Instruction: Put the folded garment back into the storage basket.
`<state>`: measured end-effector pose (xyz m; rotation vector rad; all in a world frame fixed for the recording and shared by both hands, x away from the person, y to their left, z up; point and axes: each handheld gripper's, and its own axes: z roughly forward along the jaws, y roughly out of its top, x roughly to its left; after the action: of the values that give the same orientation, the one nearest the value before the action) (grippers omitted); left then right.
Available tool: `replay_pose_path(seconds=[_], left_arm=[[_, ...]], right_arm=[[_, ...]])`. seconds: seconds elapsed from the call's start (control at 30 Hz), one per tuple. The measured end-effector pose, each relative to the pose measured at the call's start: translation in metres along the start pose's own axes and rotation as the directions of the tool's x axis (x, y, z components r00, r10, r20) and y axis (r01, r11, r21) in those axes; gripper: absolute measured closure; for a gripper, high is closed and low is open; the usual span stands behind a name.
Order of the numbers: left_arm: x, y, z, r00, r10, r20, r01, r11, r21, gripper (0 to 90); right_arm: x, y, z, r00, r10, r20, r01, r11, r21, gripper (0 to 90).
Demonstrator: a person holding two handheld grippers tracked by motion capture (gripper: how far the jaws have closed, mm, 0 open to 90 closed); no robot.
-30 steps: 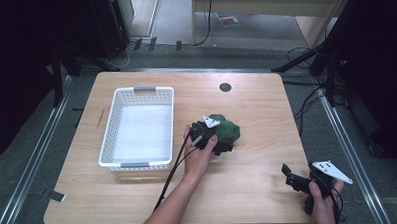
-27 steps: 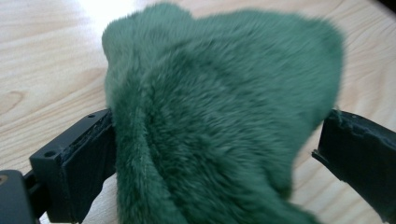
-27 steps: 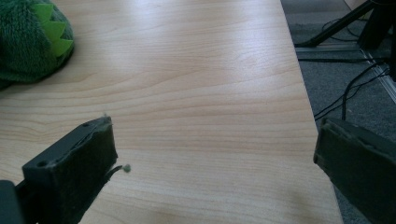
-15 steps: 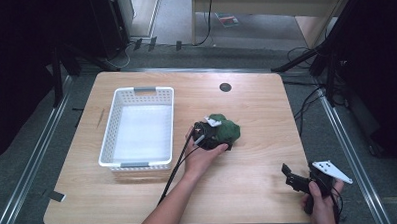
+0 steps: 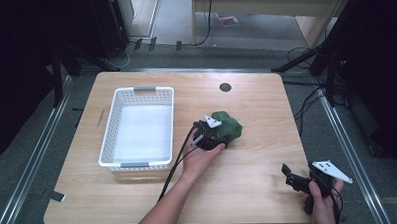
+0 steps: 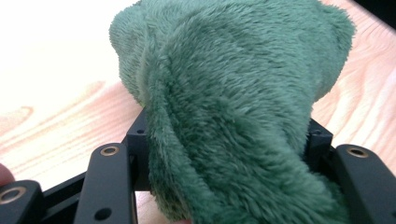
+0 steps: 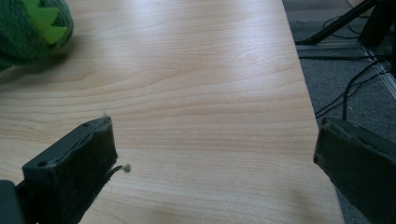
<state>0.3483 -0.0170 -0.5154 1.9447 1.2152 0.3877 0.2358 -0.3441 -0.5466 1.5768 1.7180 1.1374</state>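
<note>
Your left gripper [image 5: 218, 134] has just closed its jaws on the green plush [image 5: 228, 129], which sits mid-table right of the white basket [image 5: 139, 127]. Your right gripper [image 5: 295, 176] hovers spread near the table's [image 5: 256, 110] right front corner.

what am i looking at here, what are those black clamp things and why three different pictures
A person sits at a wooden table and holds a hand-operated two-jaw gripper in each hand; there is no robot arm. The high view looks down from above. The other two pictures come from small cameras riding on each gripper, looking along its black jaws.

On the table are a white basket and a green plush toy. The left gripper has just been closing, and its jaws now squeeze the toy, whose fur bulges between them in the left gripper view. The right gripper waits near the table's near right corner, jaws wide apart with nothing between them; its own view catches a corner of the toy.
</note>
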Motion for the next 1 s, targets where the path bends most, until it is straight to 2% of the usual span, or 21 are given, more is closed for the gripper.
replay_pose_path(seconds=[0.27,0.4,0.8,1.0], left_arm=[[0.002,0.01,-0.021,0.9996,-0.009,0.027,0.011,0.9988,-0.047,41.4],[0.001,0.013,-0.033,0.9992,0.003,0.04,0.0,0.9981,-0.062,41.3],[0.01,0.02,-0.063,0.9993,0.002,0.038,0.003,0.9923,-0.123,41.2],[0.021,0.02,-0.078,0.9996,-0.006,0.027,0.01,0.9882,-0.153,41.2]], right_arm=[[0.0,0.0,0.0,1.0,0.0,0.001,0.0,1.0,0.0,0.0],[0.0,0.0,0.0,1.0,0.0,0.001,0.0,1.0,0.001,0.0],[0.0,0.0,0.0,1.0,0.0,0.002,0.0,1.0,0.001,0.0],[0.0,0.0,0.0,1.0,-0.002,-0.001,0.002,1.0,-0.003,0.0]])
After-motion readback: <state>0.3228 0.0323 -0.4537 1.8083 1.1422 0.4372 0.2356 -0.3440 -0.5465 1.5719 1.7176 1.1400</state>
